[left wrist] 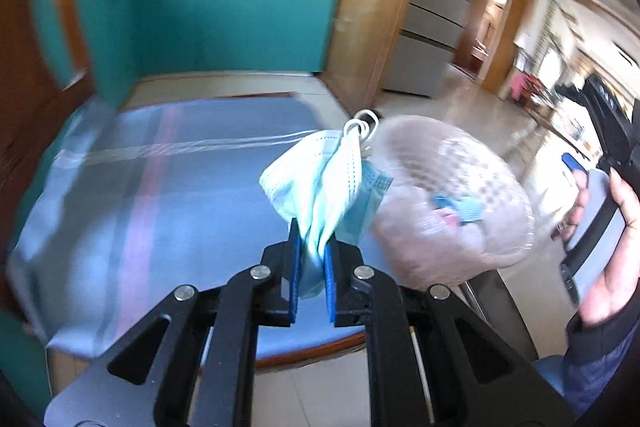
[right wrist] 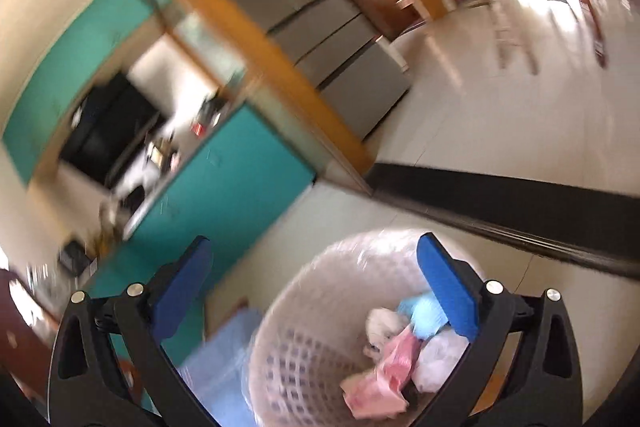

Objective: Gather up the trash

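Left fingers (left wrist: pixel 295 255) pinch face mask (left wrist: pixel 320 183) (right fingers (right wrist: pixel 448 287) spread wide)

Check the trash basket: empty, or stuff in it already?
Not empty. The right wrist view shows the white basket holding crumpled pink paper, white wads and something light blue at the bottom.

Your left gripper (left wrist: pixel 311 259) pinches a face mask (left wrist: pixel 320 183) just beside the blurred, seemingly bag-lined basket (left wrist: pixel 452 203).
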